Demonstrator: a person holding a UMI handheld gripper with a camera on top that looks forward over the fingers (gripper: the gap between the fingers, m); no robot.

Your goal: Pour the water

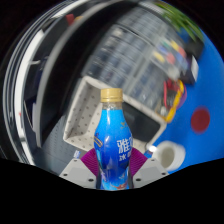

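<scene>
A cluttered workspace fills the scene beyond the fingers, seen steeply tilted: a long grey-white tabletop [60, 70] runs away from the gripper, and on it lies a large white keyboard-like slab [135, 62] with rows of pale keys, its near end overhanging a shallow cream-coloured tray [88, 125] with raised walls. To the right of these spreads a bright blue surface [205, 95] carrying a dark red round spot [201, 120], and near its upper part a tangle of small colourful items [180, 60] too small to identify. Just beside the right finger sits a small white rounded object [163, 156], partly hidden. Closest of all is the water bottle [112, 145], a clear bottle with a vivid blue label bearing white characters and a pale yellow cap [111, 95]; it stands upright along the gripper's axis, its lower body sunk between the fingers and its neck and cap rising ahead of them, in front of the cream tray. The gripper [113, 168] has its fingers closed in against the bottle from either side, the purple pads [88, 162] showing at both flanks of the label and pressing on it with no gap visible, so the bottle is pinched between them rather than standing free.
</scene>
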